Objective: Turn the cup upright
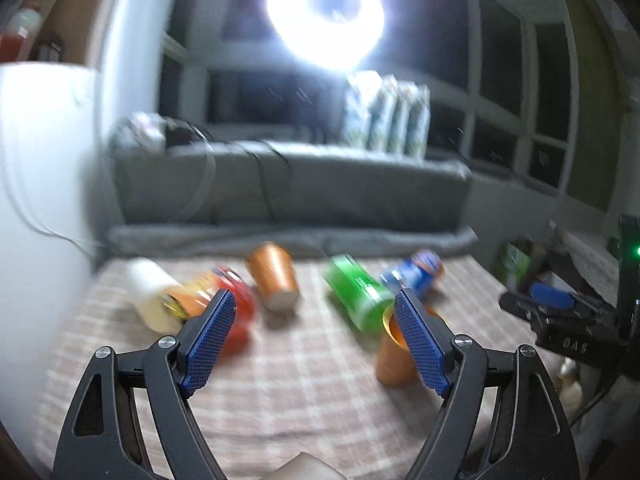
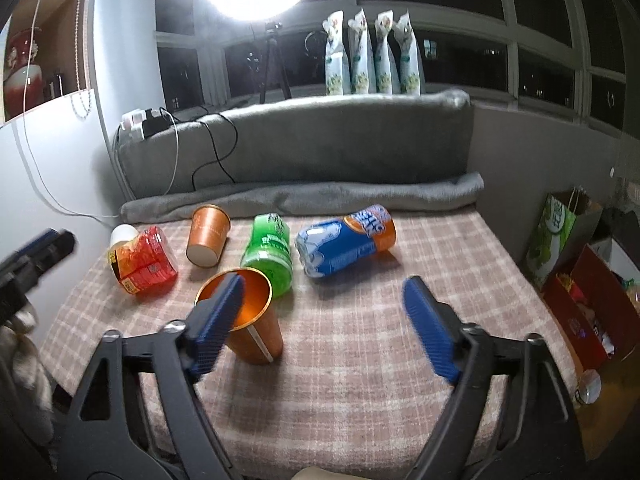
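Observation:
An orange cup (image 2: 256, 332) stands upright on the checked cloth, mouth up; it also shows in the left wrist view (image 1: 394, 360). A second orange cup (image 2: 208, 236) lies on its side behind it, base toward me, and shows in the left wrist view (image 1: 276, 280). My right gripper (image 2: 320, 320) is open and empty; its left finger (image 2: 218, 320) overlaps the upright cup's rim in view. My left gripper (image 1: 316, 336) is open and empty above the cloth, with the upright cup behind its right finger (image 1: 420, 344).
A red packet (image 2: 142, 262), a white cup (image 2: 124, 234), a green bottle (image 2: 268, 252) and a blue bottle (image 2: 344, 240) lie on the checked cloth (image 2: 360, 360). A grey cushion (image 2: 300, 196) borders the back. A bag (image 2: 560, 236) and a red box (image 2: 592, 308) stand at right.

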Motion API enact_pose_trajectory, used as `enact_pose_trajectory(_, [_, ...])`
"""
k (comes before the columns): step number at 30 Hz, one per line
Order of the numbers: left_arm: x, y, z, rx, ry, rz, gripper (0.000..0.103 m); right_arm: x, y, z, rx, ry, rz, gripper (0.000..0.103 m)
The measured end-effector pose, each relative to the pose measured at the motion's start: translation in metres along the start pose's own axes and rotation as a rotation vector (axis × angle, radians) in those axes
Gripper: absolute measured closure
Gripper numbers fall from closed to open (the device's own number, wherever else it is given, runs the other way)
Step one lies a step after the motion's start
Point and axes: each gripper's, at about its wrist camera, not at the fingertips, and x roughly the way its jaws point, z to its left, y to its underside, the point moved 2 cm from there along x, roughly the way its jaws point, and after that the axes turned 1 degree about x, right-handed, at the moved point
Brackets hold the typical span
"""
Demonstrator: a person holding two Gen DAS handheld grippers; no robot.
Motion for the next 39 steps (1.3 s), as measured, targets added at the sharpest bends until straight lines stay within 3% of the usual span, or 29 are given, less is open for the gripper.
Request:
enact_pose_trajectory(4, [-0.019, -0.007, 0.008, -0.011, -0.082, -0.084, 0.021, -0.006, -0.004, 0.005, -0.011, 0.020, -0.055, 0.006])
enact_pose_trajectory(7, [-0.025, -0.008, 0.009, -0.002, -0.132, -0.111, 0.021, -0.009, -0.006, 0.006, -0.002, 0.025, -0.079, 0.000])
enact_pose_trajectory(11, [-0.028, -0.005, 0.005, 0.026, -0.162, -0.125, 0.014, -0.012, -0.007, 0.006, 0.004, 0.045, -0.109, 0.000])
enact_pose_trajectory(39, [-0.026, -0.002, 0.010, -0.016, -0.130, -0.077, 0.014, -0.019, -0.010, 0.004, 0.001, 0.066, -0.142, 0.000])
